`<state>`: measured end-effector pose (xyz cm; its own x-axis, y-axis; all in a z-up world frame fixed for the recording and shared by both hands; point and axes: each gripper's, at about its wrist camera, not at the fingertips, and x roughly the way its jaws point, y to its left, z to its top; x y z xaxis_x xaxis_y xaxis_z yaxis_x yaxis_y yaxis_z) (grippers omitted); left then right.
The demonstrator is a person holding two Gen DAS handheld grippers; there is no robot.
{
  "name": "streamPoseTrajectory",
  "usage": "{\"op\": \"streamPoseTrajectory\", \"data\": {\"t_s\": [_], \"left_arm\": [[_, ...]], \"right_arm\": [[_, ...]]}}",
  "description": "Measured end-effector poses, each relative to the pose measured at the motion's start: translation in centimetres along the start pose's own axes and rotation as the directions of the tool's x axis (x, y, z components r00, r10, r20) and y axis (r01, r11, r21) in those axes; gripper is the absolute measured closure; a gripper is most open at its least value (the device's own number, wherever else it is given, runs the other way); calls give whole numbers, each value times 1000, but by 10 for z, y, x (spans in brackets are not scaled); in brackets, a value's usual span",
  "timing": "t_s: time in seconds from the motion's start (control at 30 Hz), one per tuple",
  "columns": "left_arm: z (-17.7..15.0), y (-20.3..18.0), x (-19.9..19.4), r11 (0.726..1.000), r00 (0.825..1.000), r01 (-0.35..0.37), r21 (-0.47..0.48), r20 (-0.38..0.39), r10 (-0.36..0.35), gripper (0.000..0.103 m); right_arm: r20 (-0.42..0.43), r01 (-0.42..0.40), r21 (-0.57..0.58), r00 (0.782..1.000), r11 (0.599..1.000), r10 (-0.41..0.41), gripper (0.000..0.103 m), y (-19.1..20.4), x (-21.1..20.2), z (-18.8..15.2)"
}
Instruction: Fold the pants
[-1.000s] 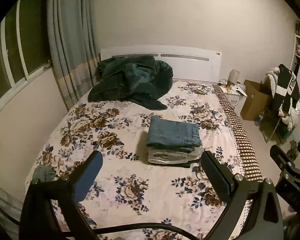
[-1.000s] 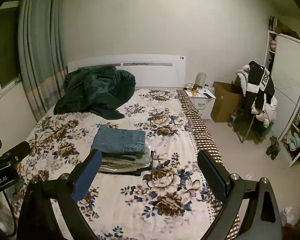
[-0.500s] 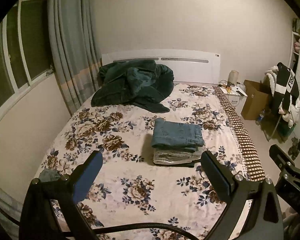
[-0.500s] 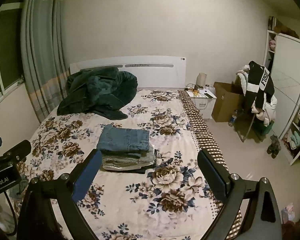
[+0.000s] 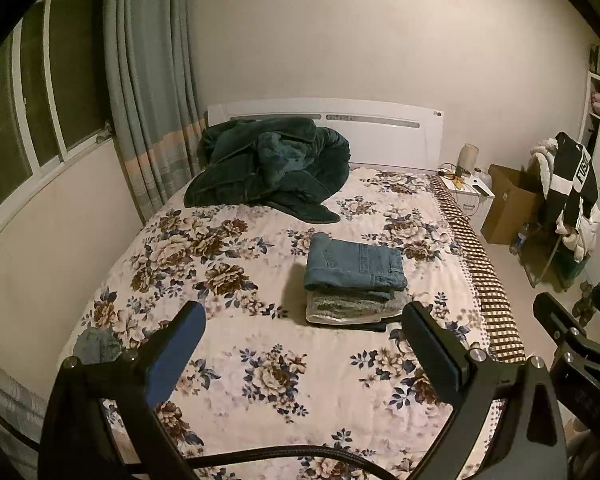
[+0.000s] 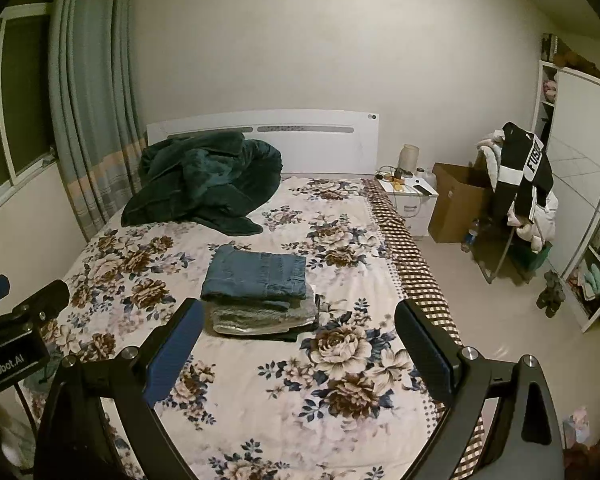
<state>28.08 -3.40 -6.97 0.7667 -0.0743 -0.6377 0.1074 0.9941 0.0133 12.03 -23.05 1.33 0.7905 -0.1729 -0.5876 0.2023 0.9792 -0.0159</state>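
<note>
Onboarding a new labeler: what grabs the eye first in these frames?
First, the stack of folded pants with blue jeans on top, mid-bed on the floral bedspread, right of centre. Next, the dark green blanket heaped against the white headboard. Both the left gripper and the right gripper hang over the foot of the bed, jaws wide apart and holding nothing.

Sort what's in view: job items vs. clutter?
Job:
folded jeans on top of the stack
left gripper, open
right gripper, open

Clutter:
green blanket
nightstand
cardboard box
jacket
curtain
</note>
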Motion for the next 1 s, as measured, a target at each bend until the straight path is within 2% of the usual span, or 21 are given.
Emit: {"op": "streamPoseTrajectory", "data": {"t_s": [1.0], "left_arm": [[-6, 4, -12, 1000, 1000, -14, -9, -6, 14, 3]], "right_arm": [[-10, -18, 6, 1000, 1000, 18, 5, 1, -4, -5]]}}
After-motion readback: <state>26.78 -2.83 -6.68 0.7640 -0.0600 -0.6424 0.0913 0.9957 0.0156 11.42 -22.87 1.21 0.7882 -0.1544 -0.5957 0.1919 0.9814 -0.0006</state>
